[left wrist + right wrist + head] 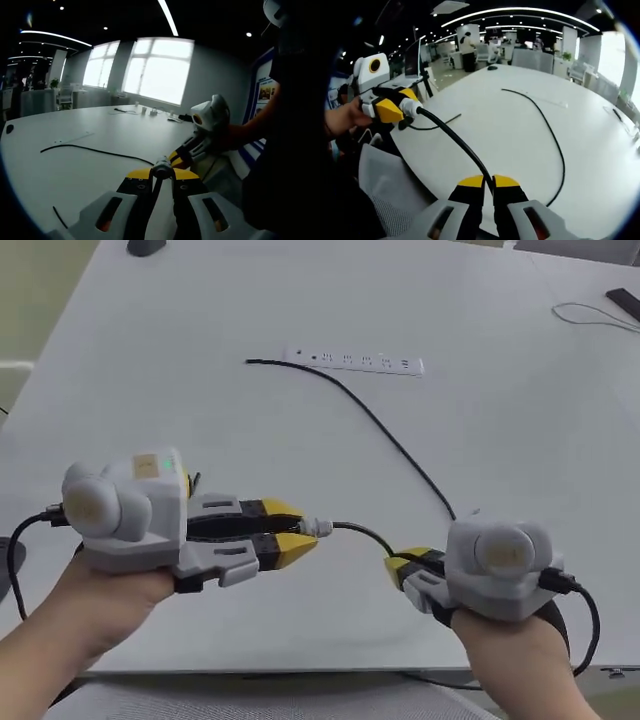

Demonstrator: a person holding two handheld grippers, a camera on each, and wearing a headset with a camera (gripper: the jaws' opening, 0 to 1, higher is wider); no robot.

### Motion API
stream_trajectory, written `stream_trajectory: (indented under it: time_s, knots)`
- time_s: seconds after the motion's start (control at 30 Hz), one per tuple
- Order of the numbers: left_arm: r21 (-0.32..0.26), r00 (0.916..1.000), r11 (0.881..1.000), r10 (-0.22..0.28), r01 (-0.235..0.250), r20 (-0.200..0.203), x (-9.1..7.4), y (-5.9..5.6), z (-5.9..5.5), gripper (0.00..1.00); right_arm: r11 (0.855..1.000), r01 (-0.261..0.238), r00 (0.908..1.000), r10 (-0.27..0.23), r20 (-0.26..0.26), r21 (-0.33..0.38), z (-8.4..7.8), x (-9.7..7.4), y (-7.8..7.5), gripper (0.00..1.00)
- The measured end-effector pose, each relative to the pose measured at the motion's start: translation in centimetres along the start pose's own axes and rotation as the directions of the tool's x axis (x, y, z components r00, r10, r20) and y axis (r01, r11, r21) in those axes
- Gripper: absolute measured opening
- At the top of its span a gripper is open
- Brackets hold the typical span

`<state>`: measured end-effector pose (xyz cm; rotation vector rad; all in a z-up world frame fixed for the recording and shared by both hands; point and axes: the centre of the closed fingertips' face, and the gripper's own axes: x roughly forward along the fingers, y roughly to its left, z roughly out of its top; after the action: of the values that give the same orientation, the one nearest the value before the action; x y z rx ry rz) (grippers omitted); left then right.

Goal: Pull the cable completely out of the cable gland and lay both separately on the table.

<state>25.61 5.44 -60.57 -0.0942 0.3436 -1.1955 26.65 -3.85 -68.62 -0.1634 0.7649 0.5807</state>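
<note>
A small grey cable gland sits between the yellow tips of my left gripper, which is shut on it; the left gripper view shows the cable gland at the jaw ends. A long black cable runs from the gland to my right gripper, which is shut on it, then stretches across the white table toward the far left. In the right gripper view the cable runs from my right gripper to the cable gland in the left gripper.
A white power strip lies at the back of the table beside the cable's far end. A thin white wire and a dark object lie at the far right. A dark object sits at the far edge.
</note>
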Motion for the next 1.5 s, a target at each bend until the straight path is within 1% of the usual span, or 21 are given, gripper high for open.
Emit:
stream_trajectory:
  time_s: [0.07,0.13,0.23,0.3,0.37,0.4,0.43,0.47,0.53,0.57,0.63,0.67,0.7,0.73,0.9,0.93,1.03,1.1,1.23,1.37,1.5]
  knots:
    - [0.002,1.0000,1.000,0.005,-0.005,-0.003,-0.1,0.1,0.0,0.15,1.000,-0.005,1.0000,0.005,0.007,-0.018,0.3,-0.1,0.2,0.01]
    - [0.003,1.0000,1.000,0.006,-0.006,-0.007,-0.1,0.2,-0.1,0.15,0.997,-0.002,1.0000,0.002,0.007,-0.073,0.6,-0.4,0.4,0.02]
    - [0.005,0.9999,1.000,0.013,-0.013,-0.010,-0.3,0.3,-0.1,0.15,0.991,-0.002,1.0000,0.004,0.009,-0.131,1.0,-0.7,0.9,0.02]
    - [0.005,0.9998,1.000,0.016,-0.016,-0.013,-0.5,0.5,-0.2,0.15,0.984,-0.019,0.9992,0.025,0.031,-0.176,1.8,-1.0,1.7,0.05]
    - [0.005,0.9996,1.000,0.019,-0.019,-0.020,-0.6,0.5,-0.4,0.15,0.972,-0.026,0.9990,0.034,0.029,-0.232,2.2,-1.2,2.4,0.10]
    - [0.007,0.9995,1.000,0.018,-0.018,-0.024,-0.6,0.5,-0.5,0.15,0.964,-0.027,0.9988,0.037,0.031,-0.266,2.5,-1.3,2.8,0.12]
    - [0.009,0.9995,1.000,0.018,-0.018,-0.028,-0.6,0.4,-0.6,0.15,0.943,-0.030,0.9973,0.050,0.054,-0.330,3.4,-1.6,3.6,0.13]
    - [0.011,0.9995,1.000,0.017,-0.017,-0.028,-0.6,0.3,-0.6,0.15,0.920,-0.016,0.9963,0.047,0.071,-0.391,4.2,-1.9,4.1,0.14]
    - [0.010,0.9995,1.000,0.014,-0.014,-0.029,-0.6,0.1,-0.6,0.15,0.877,-0.015,0.9948,0.061,0.081,-0.480,5.3,-2.1,5.2,0.14]
    - [0.011,0.9995,1.000,0.014,-0.013,-0.030,-0.7,0.1,-0.6,0.15,0.869,-0.017,0.9950,0.063,0.077,-0.494,5.5,-2.1,5.5,0.14]
    - [0.011,0.9994,1.000,0.013,-0.013,-0.031,-0.7,0.0,-0.6,0.15,0.863,-0.027,0.9952,0.071,0.068,-0.504,6.0,-2.0,6.2,0.15]
    - [0.009,0.9995,1.000,0.011,-0.011,-0.031,-0.7,0.0,-0.7,0.15,0.853,-0.028,0.9951,0.073,0.067,-0.521,6.3,-2.0,6.5,0.14]
    - [0.010,0.9994,1.000,0.010,-0.010,-0.033,-0.7,-0.1,-0.7,0.15,0.829,-0.027,0.9954,0.073,0.061,-0.558,6.4,-1.9,6.8,0.12]
    - [0.011,0.9993,1.000,0.011,-0.010,-0.035,-0.6,-0.1,-0.7,0.15,0.812,-0.026,0.9961,0.071,0.053,-0.583,6.4,-1.8,6.9,0.10]
    - [0.016,0.9992,1.000,0.009,-0.008,-0.040,-0.7,-0.2,-0.8,0.15,0.797,-0.032,0.9959,0.077,0.049,-0.603,6.4,-1.4,7.6,0.09]
    - [0.016,0.9991,1.000,0.008,-0.008,-0.041,-0.6,-0.2,-0.8,0.15,0.796,-0.032,0.9959,0.077,0.049,-0.605,6.4,-1.4,7.6,0.09]
    - [0.016,0.9990,1.000,0.011,-0.011,-0.044,-0.6,-0.3,-0.9,0.15,0.782,-0.035,0.9959,0.079,0.044,-0.622,6.4,-1.3,7.8,0.08]
    - [0.012,0.9990,1.000,0.003,-0.002,-0.045,-0.5,-0.4,-1.0,0.15,0.777,-0.035,0.9963,0.077,0.039,-0.628,6.4,-1.2,7.8,0.07]
    - [0.015,0.9989,1.000,0.003,-0.002,-0.046,-0.4,-0.5,-1.0,0.15,0.775,-0.040,0.9963,0.079,0.034,-0.630,6.3,-1.2,7.8,0.04]
    - [0.015,0.9988,1.000,0.003,-0.002,-0.049,-0.3,-0.5,-1.1,0.15,0.764,-0.043,0.9957,0.086,0.036,-0.643,6.3,-1.2,8.1,0.03]
    - [0.020,0.9985,1.000,0.003,-0.002,-0.055,-0.3,-0.6,-1.3,0.15,0.765,-0.041,0.9957,0.085,0.037,-0.642,6.2,-1.2,8.2,0.01]
